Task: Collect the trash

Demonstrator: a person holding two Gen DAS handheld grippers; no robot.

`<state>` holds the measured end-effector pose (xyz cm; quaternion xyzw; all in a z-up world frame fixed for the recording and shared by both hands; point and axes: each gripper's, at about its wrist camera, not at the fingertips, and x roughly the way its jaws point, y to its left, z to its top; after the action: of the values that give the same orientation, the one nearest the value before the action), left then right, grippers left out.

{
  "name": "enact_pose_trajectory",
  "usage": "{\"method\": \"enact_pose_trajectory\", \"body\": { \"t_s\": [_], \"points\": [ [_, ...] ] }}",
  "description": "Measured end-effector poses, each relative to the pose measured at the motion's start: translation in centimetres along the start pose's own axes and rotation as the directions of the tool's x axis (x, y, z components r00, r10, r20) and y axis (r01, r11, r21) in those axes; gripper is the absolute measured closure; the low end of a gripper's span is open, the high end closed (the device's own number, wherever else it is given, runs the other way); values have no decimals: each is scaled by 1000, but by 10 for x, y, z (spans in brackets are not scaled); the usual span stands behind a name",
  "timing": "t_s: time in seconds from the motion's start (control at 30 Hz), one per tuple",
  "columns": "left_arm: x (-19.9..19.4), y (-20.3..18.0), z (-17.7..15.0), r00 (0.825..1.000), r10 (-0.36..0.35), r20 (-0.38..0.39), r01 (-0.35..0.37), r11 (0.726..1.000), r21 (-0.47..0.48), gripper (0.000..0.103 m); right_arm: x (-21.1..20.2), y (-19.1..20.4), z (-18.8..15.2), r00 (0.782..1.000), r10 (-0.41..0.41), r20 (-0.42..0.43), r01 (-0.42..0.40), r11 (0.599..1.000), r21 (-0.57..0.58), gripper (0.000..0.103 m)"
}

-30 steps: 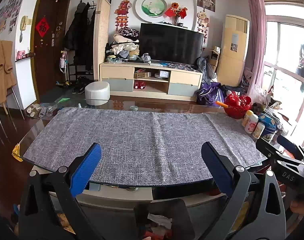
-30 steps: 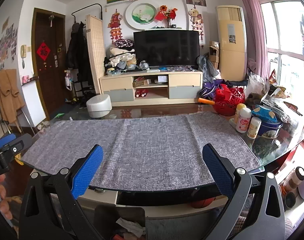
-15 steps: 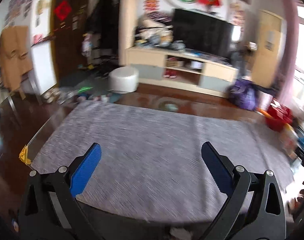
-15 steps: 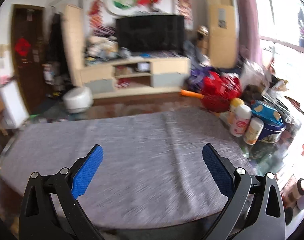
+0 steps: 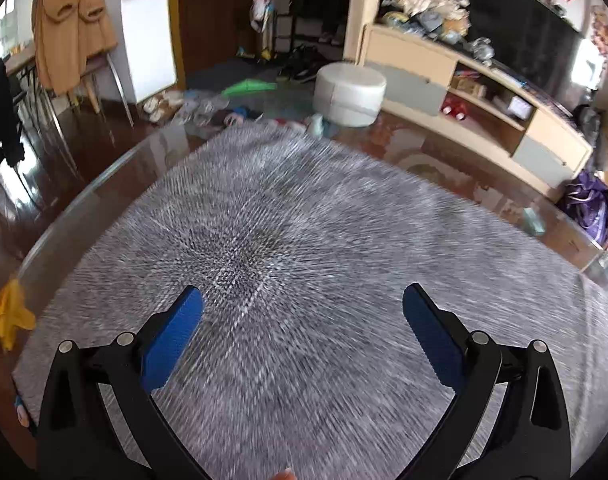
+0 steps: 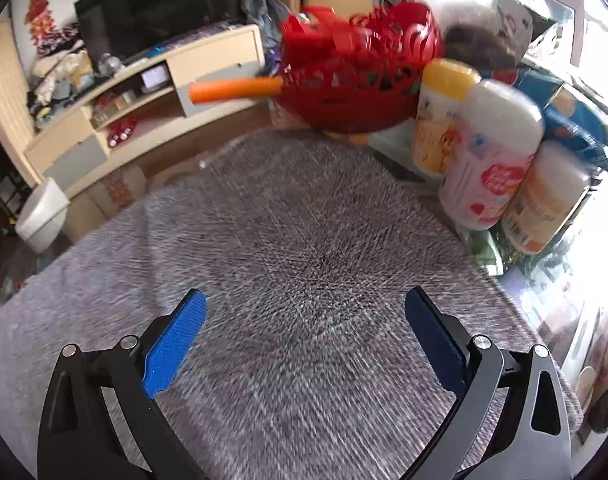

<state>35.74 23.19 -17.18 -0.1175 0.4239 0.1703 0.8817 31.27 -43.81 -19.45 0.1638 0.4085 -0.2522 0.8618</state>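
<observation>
Motion-blurred grey cloth [image 5: 287, 240] beneath both spread jaws

left gripper [image 5: 301, 312] over the grey woven cloth [image 5: 304, 240], jaws spread wide, nothing between the blue pads [image 5: 171, 340], cloth heavily motion-blurred. Cloth lies on a glass table [image 5: 83, 196]; yellow scrap [image 5: 11, 314] at the table's near-left edge, just off the cloth. Far side: white round stool [image 5: 350, 92] on the floor, green item [image 5: 247, 87] to its left, TV cabinet [image 5: 476, 96] and dark TV [image 5: 520, 34] far right, tan coats [image 5: 73, 20] hanging far left, purple bag [image 5: 590, 204] at right
</observation>
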Motion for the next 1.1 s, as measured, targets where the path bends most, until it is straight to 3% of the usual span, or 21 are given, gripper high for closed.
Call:
{"method": "enact_pose_trajectory", "body": {
  "t_s": [0.27, 1.1],
  "points": [
    [25, 8, -2, 997, 61, -43, -60, 998, 35, 8, 12, 3, -6, 996, -78, -41, 79, 997, 4, 3],
    [27, 7, 0, 996, 76, -47, -74, 996, 45, 7, 12, 3, -5, 996, -75, -45, 75, 997, 9, 2]
  ]
}}
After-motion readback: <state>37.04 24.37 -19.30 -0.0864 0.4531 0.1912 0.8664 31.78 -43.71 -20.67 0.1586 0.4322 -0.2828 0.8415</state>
